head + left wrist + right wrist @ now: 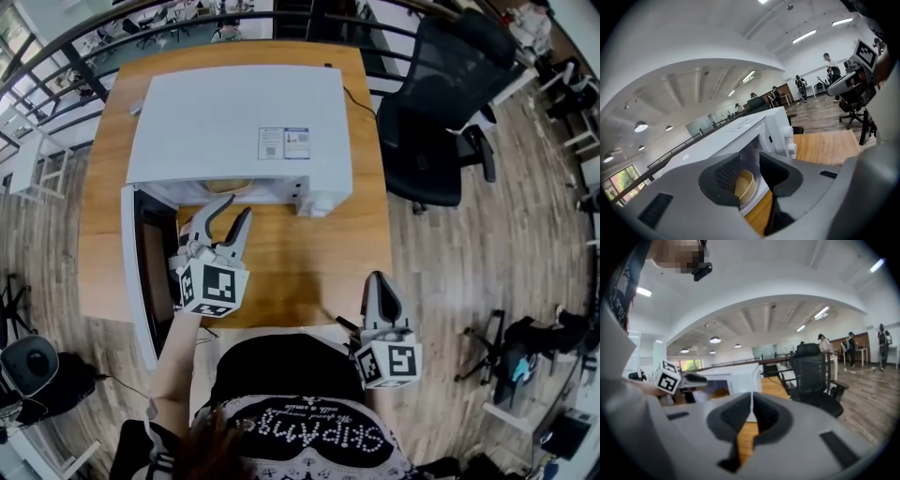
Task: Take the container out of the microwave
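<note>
1. the right gripper (379,279) hung nearest the person, over the front edge of the light wooden table (309,253). its jaws were together with nothing between them. it was probably best kept there, out of the way.
2. the left gripper (238,207) sat just before the oven mouth, its jaws spread wide and empty, aimed into the cavity.
3. the white microwave door (131,272) stood swung open on the left, close beside that gripper. the wrist would likely need to keep clear of it.
4. the round tan container (744,185) sat inside the white boxy microwave (234,122). in the left gripper view it showed between the spread jaws, not yet touched.
5. the step in hand looked like the reach-in. a good approach would go in low and straight, with one jaw inside the container's wall and one outside. the jaws should close only once the rim lay well between the pads, because a nudge could push it deeper.
6. pulling out would call for a level path under the cavity's upper edge.
</note>
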### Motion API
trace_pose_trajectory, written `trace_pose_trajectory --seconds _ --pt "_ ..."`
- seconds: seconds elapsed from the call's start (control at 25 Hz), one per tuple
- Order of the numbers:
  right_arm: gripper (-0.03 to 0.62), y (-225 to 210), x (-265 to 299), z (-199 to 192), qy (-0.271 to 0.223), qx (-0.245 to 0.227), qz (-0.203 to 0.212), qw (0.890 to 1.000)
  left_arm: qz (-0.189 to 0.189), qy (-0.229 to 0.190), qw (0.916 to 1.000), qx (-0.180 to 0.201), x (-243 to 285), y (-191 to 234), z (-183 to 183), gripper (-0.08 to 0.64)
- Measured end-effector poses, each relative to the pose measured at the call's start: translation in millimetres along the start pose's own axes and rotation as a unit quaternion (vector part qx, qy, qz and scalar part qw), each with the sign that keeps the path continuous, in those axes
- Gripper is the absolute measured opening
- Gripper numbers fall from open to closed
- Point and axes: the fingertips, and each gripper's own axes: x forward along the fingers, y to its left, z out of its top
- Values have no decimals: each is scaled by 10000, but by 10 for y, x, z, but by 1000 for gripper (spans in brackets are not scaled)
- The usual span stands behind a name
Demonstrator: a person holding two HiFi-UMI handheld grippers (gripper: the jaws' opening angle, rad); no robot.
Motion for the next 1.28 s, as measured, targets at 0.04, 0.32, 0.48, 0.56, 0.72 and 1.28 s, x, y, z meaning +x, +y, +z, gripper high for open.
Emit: trace_pose_trajectory --seconds 0.04,0.32,0.48,0.56,0.72,1.28 --pt "35 -19 -3 1 -2 12 -32 10000 -16 69 10000 49 41 5 -35 159" --pt "35 -93 13 -48 72 80 -183 9998 -79 553 9982 210 383 48 -354 158" --pt "35 -119 22 -80 139 101 -261 9995 -217 797 9961 303 527 40 -545 158" --pt "35 -131 30 -94 170 116 -304 9993 -271 926 9946 390 589 41 -645 158" --pt "37 -137 57 -116 235 119 -352 9990 -443 1183 9901 615 719 17 -839 158" --pt "35 -65 161 -145 396 110 -404 9983 -1066 1806 9752 714 983 -103 -1311 156"
